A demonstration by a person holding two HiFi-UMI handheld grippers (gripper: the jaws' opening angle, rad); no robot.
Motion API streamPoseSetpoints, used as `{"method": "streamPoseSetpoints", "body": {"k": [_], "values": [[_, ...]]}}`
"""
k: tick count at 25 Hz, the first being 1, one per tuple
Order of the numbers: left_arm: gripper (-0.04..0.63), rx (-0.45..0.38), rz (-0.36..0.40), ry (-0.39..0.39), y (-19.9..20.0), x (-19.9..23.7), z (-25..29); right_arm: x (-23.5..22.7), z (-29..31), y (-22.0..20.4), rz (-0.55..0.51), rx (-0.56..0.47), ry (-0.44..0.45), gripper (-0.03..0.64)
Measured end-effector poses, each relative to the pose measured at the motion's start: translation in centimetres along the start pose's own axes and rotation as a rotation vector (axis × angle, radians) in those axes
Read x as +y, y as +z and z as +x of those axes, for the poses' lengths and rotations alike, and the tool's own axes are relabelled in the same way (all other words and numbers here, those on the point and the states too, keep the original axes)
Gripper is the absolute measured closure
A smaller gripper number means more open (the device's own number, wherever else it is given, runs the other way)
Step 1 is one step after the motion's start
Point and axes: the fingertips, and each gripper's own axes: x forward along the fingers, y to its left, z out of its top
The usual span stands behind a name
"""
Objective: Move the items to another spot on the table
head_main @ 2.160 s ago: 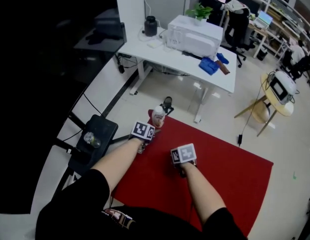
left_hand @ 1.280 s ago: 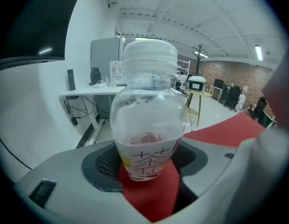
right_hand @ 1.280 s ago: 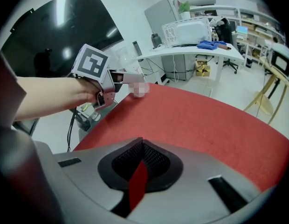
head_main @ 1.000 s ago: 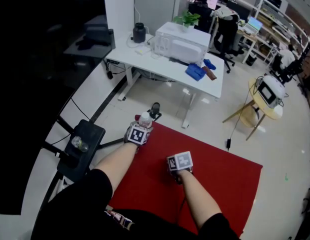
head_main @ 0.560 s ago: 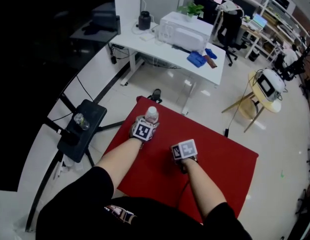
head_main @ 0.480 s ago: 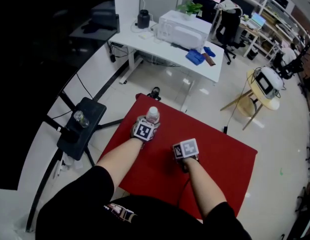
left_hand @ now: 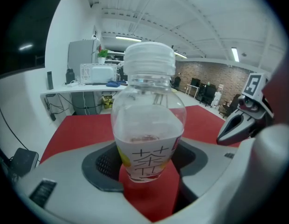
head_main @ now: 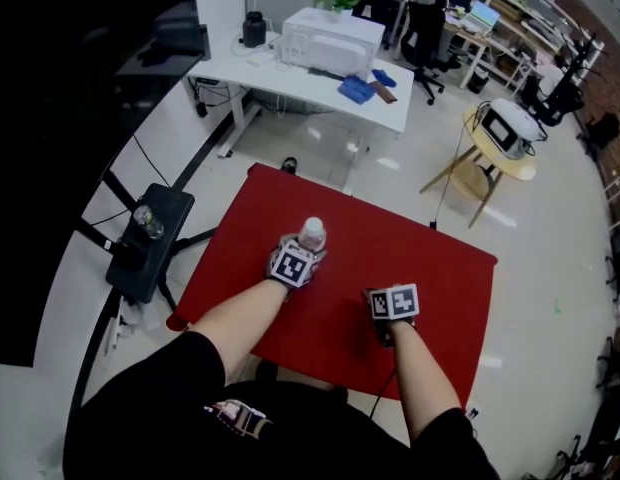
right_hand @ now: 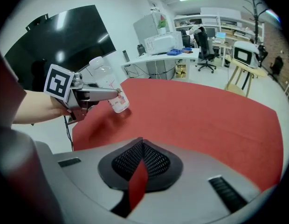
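**Bottle in my left fingers, mid-carry over the red surface**

I'm in the carry step. My left gripper point(left_hand: 147, 171) has its fingers point(left_hand: 103, 168) spread wide and pressed on either side of a clear plastic bottle point(left_hand: 148, 125) with a white cap, gripping it low on the label. In the right gripper view the bottle hangs tilted, seemingly just above the red surface point(head_main: 430, 268), toward its left part. My right gripper point(right_hand: 142, 164) has its fingers all but together and holds nothing. Next, I judge, I must choose a bare spot, bring the bottle down upright until its base sits flat, then let the fingers part.
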Motion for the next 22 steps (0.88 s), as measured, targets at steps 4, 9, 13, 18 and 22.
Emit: {"method": "streamPoseSetpoints", "body": {"k": [4, 9, 13, 18, 22], "values": [[0.287, -0.008, 0.011, 0.001, -0.3, -6.7, 0.6, -4.4, -4.4, -4.9, 0.022, -0.022, -0.012, 0.621], [0.287, -0.021, -0.001, 0.014, -0.8, -14.8, 1.4, -8.8, -10.1, -11.0, -0.054, -0.009, -0.034, 0.621], [0.287, -0.046, 0.007, -0.031, -0.8, -22.3, 2.1, -12.6, -14.2, -15.8, -0.044, -0.005, -0.063, 0.621], [0.287, -0.039, 0.045, -0.135, -1.7, -30.2, 3.1, -16.0, -18.0, -21.5, -0.006, -0.017, -0.113, 0.62], [0.287, -0.036, 0.11, -0.224, -1.8, -37.2, 3.4, -19.0, -21.2, -25.6, 0.095, -0.039, -0.148, 0.62]]}}
